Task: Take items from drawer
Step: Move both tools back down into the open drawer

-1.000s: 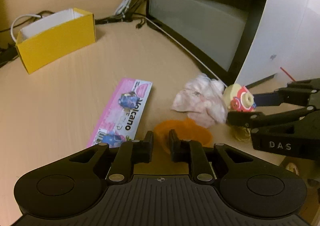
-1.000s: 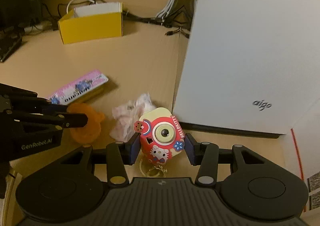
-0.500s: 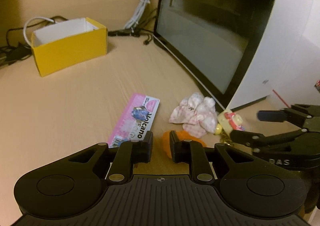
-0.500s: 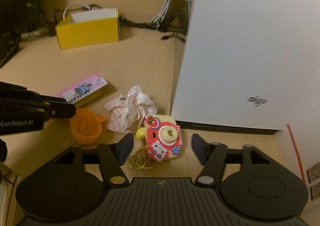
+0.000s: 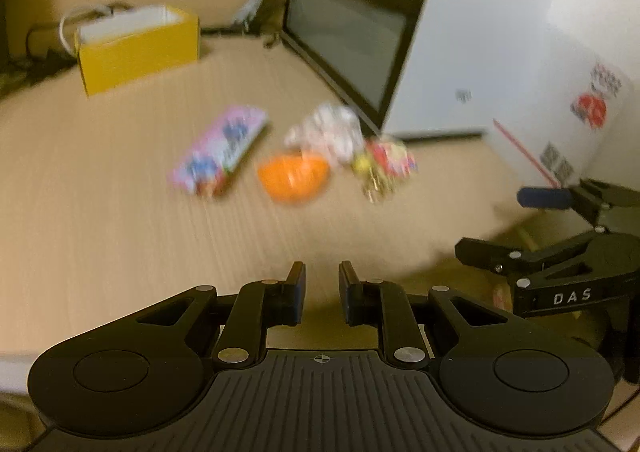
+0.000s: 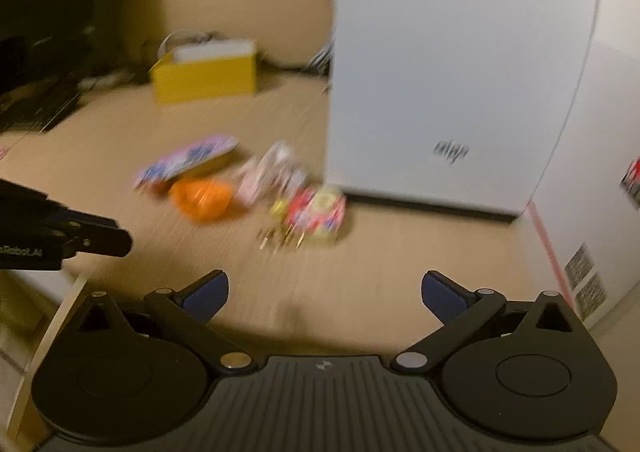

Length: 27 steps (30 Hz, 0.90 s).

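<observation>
Both views are motion-blurred. Four items lie on the wooden table beside the white case: an orange cup, a pink packet, a crumpled pink-white cloth, and a red-and-yellow toy camera with key rings. My left gripper hangs back from them near the table's front edge, jaws a narrow gap apart and holding nothing. My right gripper is wide open and empty, short of the toy camera.
A yellow open box stands at the back left, with cables behind it. A tall white computer case with a dark glass side fills the right. Bare tabletop lies between the grippers and the items.
The right gripper opened and let go of the toy camera, which now lies on the table. Both grippers drew back from the items toward the front edge. The orange cup stays behind.
</observation>
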Available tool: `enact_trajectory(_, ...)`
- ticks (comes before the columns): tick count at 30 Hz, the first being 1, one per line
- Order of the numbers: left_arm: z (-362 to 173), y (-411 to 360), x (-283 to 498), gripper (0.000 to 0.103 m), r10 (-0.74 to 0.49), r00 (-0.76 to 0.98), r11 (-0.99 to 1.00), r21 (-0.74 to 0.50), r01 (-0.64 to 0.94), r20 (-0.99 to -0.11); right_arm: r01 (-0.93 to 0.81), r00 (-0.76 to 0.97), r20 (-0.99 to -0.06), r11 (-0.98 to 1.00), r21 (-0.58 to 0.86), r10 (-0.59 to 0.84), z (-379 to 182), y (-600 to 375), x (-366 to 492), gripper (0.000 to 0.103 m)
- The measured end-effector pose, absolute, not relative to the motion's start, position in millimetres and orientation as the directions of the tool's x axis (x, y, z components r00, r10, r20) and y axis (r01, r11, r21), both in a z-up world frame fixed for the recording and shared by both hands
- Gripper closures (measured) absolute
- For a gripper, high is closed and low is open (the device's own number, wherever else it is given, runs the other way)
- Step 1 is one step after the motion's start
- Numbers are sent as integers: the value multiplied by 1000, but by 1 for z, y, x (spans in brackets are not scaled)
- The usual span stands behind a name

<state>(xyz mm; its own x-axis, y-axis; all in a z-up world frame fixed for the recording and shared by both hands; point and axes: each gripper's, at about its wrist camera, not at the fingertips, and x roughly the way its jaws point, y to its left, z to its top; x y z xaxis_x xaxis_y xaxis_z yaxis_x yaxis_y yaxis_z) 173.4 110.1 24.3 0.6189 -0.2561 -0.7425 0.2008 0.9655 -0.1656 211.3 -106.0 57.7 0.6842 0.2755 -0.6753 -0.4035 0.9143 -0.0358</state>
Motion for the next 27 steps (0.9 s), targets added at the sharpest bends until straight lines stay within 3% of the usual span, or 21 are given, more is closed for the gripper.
enact_trajectory(10, -6, 106, 142, 83, -187, 512, 982, -145, 121, -838, -533, 486, -810, 846, 22, 327, 13, -110, 182, 0)
enact_trajectory(16, 11, 143, 147, 83, -139, 555, 989, -139, 44, -820, -457, 244, -873, 844, 280, 422, -19, -89, 191, 0)
enact_trajectory(19, 15, 152, 151, 83, -131, 558, 990, -134, 36, -820, -498, 136, -887, 804, 324, 441, -32, -56, 181, 2)
enact_trajectory(22, 14, 152, 155, 83, -125, 540, 992, -112, 57, -832, -585, 47, -903, 745, 321, 427, -46, -19, 169, 17)
enact_trajectory(27, 9, 153, 156, 83, -146, 523, 989, -122, 81, -840, -659, -94, -920, 669, 344, 381, -66, 24, 156, 61)
